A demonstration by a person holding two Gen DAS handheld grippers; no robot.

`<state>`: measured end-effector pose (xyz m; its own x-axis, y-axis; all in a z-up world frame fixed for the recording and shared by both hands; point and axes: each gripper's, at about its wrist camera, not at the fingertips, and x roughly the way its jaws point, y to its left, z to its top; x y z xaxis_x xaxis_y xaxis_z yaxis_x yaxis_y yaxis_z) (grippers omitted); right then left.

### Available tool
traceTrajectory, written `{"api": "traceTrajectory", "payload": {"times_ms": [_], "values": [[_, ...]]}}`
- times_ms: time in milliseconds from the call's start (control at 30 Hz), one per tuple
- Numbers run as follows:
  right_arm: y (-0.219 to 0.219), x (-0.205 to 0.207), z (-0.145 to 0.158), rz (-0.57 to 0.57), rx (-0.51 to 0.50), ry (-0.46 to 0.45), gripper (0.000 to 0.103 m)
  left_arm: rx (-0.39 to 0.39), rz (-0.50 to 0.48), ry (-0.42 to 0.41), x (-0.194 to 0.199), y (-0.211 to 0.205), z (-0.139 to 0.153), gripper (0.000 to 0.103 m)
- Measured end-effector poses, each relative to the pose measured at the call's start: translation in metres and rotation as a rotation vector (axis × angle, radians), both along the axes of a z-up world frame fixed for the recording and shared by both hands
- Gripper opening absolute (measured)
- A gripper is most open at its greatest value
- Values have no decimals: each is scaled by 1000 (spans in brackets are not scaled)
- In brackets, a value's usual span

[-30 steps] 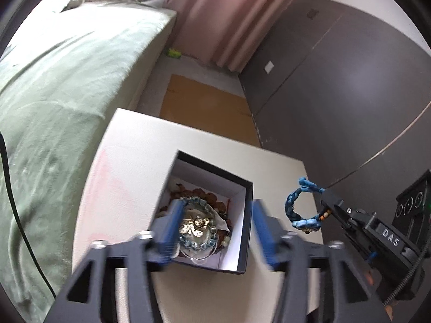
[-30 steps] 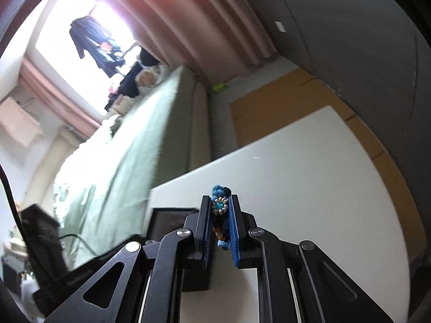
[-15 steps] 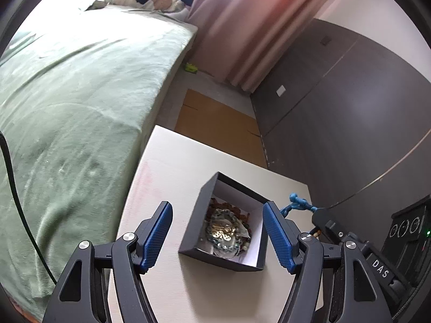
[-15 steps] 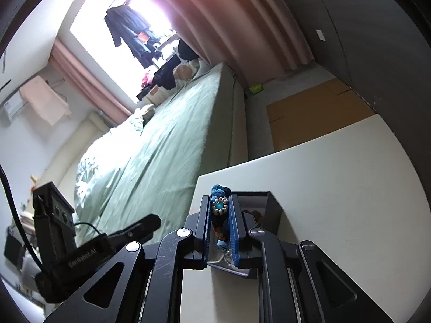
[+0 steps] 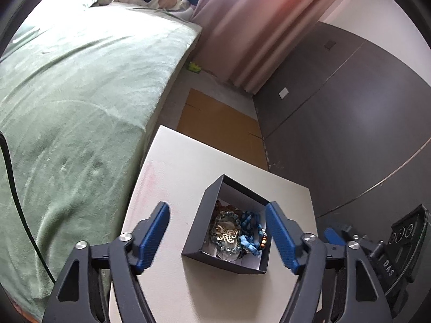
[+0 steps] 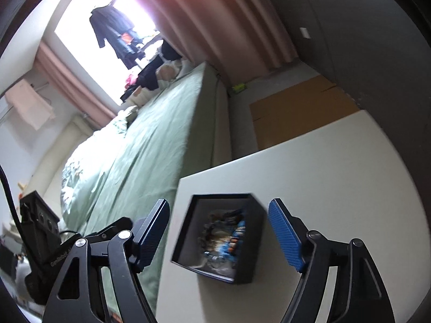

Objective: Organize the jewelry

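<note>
A small black box (image 5: 199,220) with a white inside stands on the white table (image 5: 175,167). It holds several pieces of jewelry, among them a blue braided bracelet (image 5: 250,228) and a beaded ring with a gold charm (image 5: 226,234). My left gripper (image 5: 218,237) is open and empty, hovering above the box. My right gripper (image 6: 218,231) is open and empty too, also above the box (image 6: 258,247); the bracelet (image 6: 234,237) lies inside, blurred. The right gripper's body shows at the lower right of the left wrist view (image 5: 377,253).
A bed with a green cover (image 5: 67,94) runs along the table's left side. Pink curtains (image 5: 242,27) and a dark wardrobe wall (image 5: 350,107) stand behind. A flat cardboard sheet (image 5: 221,123) lies on the floor beyond the table.
My right gripper opened and let go of the blue bracelet, which now lies in the box. Both grippers have risen away from the box.
</note>
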<state>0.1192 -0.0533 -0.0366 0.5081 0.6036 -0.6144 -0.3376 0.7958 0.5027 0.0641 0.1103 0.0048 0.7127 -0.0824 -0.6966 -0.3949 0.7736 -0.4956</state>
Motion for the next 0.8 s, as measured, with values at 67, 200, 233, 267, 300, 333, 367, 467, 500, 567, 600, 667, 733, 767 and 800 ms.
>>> {"api": "traceTrajectory", "payload": {"times_ms": [67,200,233,267,300,333,367,467,500,567,600,667,733,767,800], "values": [[-14,-3,3,-22,3,8,78,15,-4,-6,-1,-5,3,84],[-40,-8,10,-68,13,9,83,39,-19,-11,-5,-16,6,90],[-45,-9,12,-75,15,7,84,43,-23,-12,-5,-18,7,90],[-48,-11,13,-80,16,7,88,47,-26,-13,-5,-20,7,91],[-52,-11,15,-81,20,6,90,52,-29,-16,-6,-23,8,91],[-56,-14,17,-82,25,4,90,55,-32,-18,-7,-26,8,91],[-59,-15,19,-81,24,2,91,60,-40,-21,-8,-29,9,92],[-62,-20,21,-75,-3,1,94,96,-60,-29,-10,-40,12,96],[-63,-22,22,-72,-17,-1,94,114,-68,-29,-11,-44,12,97],[-64,-23,22,-67,-46,-1,96,137,-84,-25,-12,-51,12,99],[-65,-24,20,-67,-56,5,101,145,-90,-22,-12,-53,12,99],[-69,-27,18,-69,-74,17,103,162,-105,-13,-13,-60,10,99],[-71,-30,17,-64,-94,19,103,180,-117,-5,-14,-65,9,99],[-72,-32,18,-63,-102,15,103,194,-124,1,-15,-68,9,100],[-73,-35,19,-60,-119,3,103,219,-138,0,-17,-72,10,100]]}}
